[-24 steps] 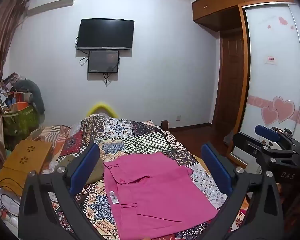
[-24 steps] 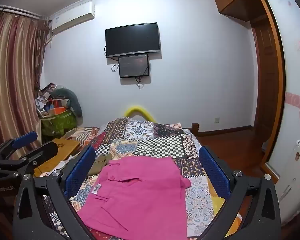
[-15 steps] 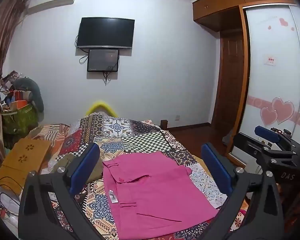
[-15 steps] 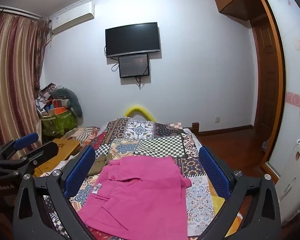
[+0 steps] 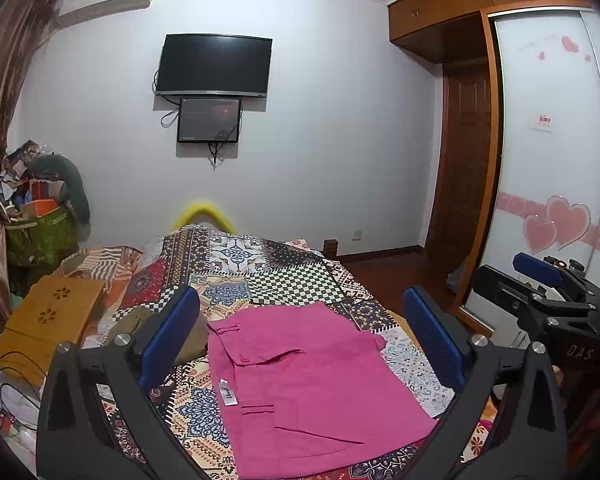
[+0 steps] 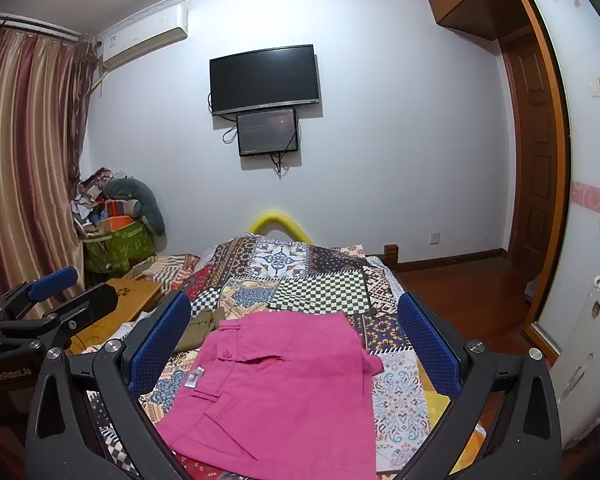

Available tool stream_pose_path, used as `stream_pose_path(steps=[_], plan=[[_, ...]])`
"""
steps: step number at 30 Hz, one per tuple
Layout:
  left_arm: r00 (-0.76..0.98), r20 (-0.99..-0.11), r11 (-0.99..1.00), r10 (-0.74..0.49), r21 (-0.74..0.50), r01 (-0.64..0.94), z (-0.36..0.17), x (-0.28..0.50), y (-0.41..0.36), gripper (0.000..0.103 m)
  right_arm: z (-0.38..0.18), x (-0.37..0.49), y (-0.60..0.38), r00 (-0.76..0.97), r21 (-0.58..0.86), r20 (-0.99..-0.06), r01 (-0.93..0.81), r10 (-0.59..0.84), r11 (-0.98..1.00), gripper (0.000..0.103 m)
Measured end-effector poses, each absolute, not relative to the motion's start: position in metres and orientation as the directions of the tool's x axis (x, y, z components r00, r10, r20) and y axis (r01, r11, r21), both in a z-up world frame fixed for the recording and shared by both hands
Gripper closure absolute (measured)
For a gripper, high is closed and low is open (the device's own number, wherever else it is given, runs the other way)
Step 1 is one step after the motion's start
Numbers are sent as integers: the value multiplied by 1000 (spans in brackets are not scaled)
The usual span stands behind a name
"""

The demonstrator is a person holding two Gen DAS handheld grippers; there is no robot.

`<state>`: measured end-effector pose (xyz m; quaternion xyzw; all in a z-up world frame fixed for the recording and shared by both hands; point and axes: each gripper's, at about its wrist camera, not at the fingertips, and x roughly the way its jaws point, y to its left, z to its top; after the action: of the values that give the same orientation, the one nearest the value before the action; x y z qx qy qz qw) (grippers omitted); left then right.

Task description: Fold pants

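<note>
Pink pants (image 5: 308, 384) lie folded flat on the patchwork bedspread (image 5: 284, 276), waistband toward the left with a white label showing; they also show in the right wrist view (image 6: 284, 392). My left gripper (image 5: 300, 336) is open and empty, held above the pants with its blue pads wide apart. My right gripper (image 6: 292, 336) is open and empty too, above the pants. The right gripper shows at the right edge of the left wrist view (image 5: 540, 280), and the left gripper at the left edge of the right wrist view (image 6: 56, 296).
An olive garment (image 6: 200, 326) lies on the bed left of the pants. A wooden lap desk (image 5: 48, 324) sits at the bed's left side. A cluttered green bag (image 6: 116, 244) stands in the corner. A wardrobe (image 5: 552, 160) and door are on the right.
Both grippers stay open and nearly still; the left wrist view has drifted very slightly. The pants have not moved.
</note>
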<state>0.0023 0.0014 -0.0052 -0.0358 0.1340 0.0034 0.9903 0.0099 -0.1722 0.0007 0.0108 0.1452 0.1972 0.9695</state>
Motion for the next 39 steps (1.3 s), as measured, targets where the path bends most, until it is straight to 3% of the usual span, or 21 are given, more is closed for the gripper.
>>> stream_pose_path(steps=[39], plan=[[967,-255,997,1,-70,-19,2,-1,-3,0,-1,8,-174,878,85,-278,-381,390,920,0]])
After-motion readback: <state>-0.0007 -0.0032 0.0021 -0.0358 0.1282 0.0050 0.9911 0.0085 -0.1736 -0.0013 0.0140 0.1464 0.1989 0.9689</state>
